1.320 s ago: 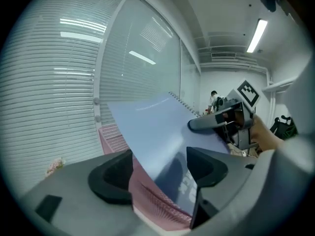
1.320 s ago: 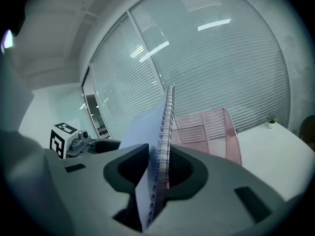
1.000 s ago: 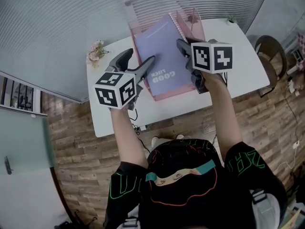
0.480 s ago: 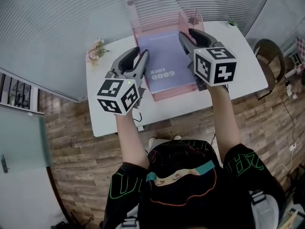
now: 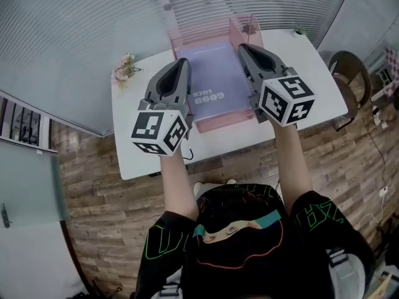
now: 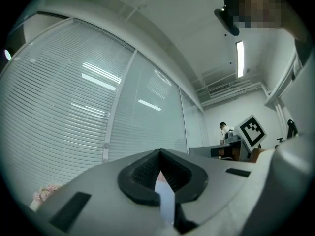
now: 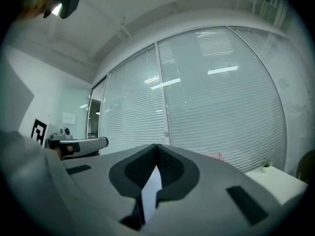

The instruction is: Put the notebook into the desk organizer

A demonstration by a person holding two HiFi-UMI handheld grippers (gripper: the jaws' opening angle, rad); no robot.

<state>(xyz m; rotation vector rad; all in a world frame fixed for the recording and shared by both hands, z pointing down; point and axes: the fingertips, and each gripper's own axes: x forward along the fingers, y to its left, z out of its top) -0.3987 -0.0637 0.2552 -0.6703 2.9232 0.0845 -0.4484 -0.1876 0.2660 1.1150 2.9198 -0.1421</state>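
Notebook [image 5: 215, 73] lies flat in the pink desk organizer [image 5: 225, 120] on the table [image 5: 143, 148].
Your left gripper [image 5: 182, 62] and right gripper [image 5: 242, 47] hover either side of it, fingers pressed together on both.

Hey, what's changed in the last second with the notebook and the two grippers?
The notebook, tilted up between the grippers a second ago, now lies flat in the pink organizer. The left gripper and right gripper have come off it, tipped upward and shut empty. The organizer, table and flowers stayed put.
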